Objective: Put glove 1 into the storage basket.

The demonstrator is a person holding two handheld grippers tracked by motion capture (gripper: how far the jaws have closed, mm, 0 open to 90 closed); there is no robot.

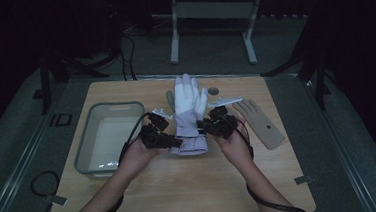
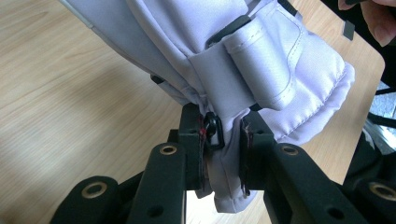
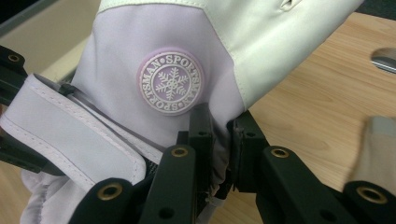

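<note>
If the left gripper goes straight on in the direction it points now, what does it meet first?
The left gripper is already shut on the cuff of the lilac ski glove, so the glove itself lies first in its line. Beyond the glove sits the right gripper, though depth there is hard to judge.

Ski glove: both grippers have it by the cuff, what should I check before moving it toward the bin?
1. Left gripper shut on the ski glove cuff: ok.
2. Right gripper shut on the cuff's other side: ok.
3. Glove's fingers off the table: cannot tell.
4. Grey bin holds nothing: ok.
5. Tan glove lies apart, to the right: ok.
</note>
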